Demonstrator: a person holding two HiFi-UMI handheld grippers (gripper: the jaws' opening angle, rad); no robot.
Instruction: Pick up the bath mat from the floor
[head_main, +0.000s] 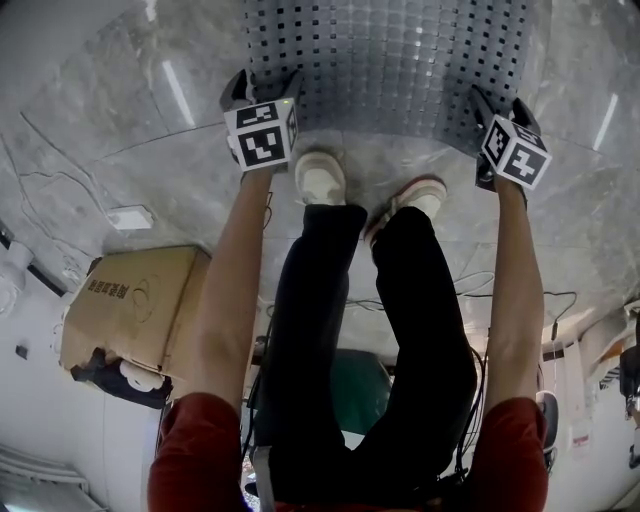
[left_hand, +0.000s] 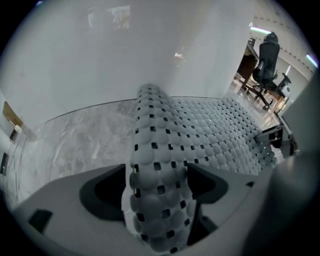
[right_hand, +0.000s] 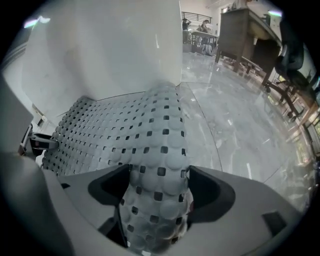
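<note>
The bath mat (head_main: 390, 60), grey rubber with rows of square holes, lies on the marble floor just ahead of the person's feet. My left gripper (head_main: 262, 88) is at its near left corner and my right gripper (head_main: 497, 108) at its near right corner. In the left gripper view a raised fold of the mat (left_hand: 155, 150) runs between the jaws of the left gripper (left_hand: 157, 182), which stand wide apart. The right gripper view shows the same: a fold of mat (right_hand: 162, 145) between the spread jaws of the right gripper (right_hand: 159, 187). Neither pair of pads visibly squeezes the mat.
The person's white shoes (head_main: 320, 178) (head_main: 420, 195) stand right behind the mat's near edge. A cardboard box (head_main: 140, 300) and cables lie at the lower left. A white wall (left_hand: 150, 45) rises beyond the mat. An office chair (left_hand: 267, 60) and wooden furniture (right_hand: 245, 35) stand farther off.
</note>
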